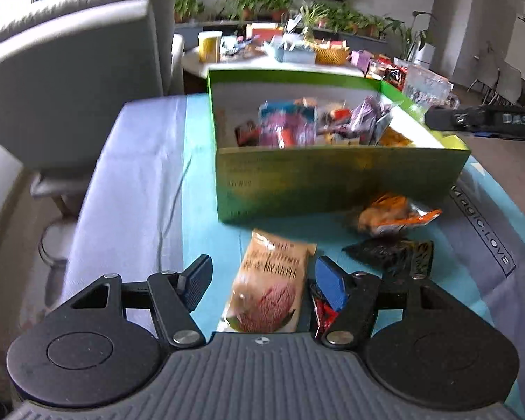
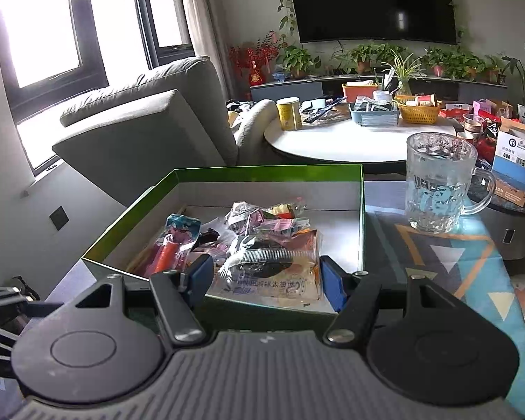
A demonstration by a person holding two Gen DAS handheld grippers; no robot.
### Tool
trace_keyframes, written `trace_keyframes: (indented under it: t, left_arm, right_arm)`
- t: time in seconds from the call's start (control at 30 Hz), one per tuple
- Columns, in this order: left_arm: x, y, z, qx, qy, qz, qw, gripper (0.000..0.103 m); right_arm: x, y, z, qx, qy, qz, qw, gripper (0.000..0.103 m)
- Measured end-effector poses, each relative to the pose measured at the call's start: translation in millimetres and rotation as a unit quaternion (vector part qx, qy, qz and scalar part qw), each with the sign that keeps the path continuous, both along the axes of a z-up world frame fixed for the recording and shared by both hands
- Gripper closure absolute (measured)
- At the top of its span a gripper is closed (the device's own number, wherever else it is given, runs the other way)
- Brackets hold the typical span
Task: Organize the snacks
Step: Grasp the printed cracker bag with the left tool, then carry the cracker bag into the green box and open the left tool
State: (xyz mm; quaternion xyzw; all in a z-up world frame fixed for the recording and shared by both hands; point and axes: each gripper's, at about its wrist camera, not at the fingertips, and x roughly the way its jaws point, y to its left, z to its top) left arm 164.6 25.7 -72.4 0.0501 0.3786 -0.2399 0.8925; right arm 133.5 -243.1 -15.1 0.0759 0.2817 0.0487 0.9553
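Snacks [image 2: 262, 231] piled in green box [image 1: 332, 178], tan packet [image 1: 273, 280] between wide left gripper [image 1: 262, 280] jaws, untouched, right gripper [image 2: 262, 276] wide over box, glass mug [image 2: 437, 182] far right.

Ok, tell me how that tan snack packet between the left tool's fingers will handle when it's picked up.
The tan snack packet looks like a soft, puffy film pouch, so it will probably flex and sag rather than stay stiff. It seems light for its size. Its glossy wrapper may slip between the left tool pads, which stand apart from it.
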Motion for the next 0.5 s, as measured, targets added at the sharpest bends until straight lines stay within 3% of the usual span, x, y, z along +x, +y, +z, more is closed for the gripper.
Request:
trace_keyframes:
  t: [0.13,0.2,0.27,0.37,0.5]
  left_arm:
    - [0,-3,-10,-0.013,0.019,-0.008,0.9997,0.041]
    - [-5,-5,-14,0.002,0.002,-0.011,0.9999,0.047]
    - [-9,-7,-15,0.012,-0.011,-0.010,0.9998,0.060]
    - [-9,-3,-11,-0.006,-0.001,-0.014,0.9999,0.062]
    - [-16,-5,4,-0.007,-0.032,-0.015,0.9994,0.062]
  right_arm:
    - [-1,2,2,-0.004,0.000,0.001,1.000,0.053]
    - [-1,2,2,-0.007,0.000,0.001,1.000,0.053]
    - [0,1,2,-0.008,0.000,0.000,1.000,0.053]
    - [2,0,0,-0.005,0.003,-0.003,1.000,0.053]
    - [6,-1,-3,-0.004,0.007,-0.006,1.000,0.053]
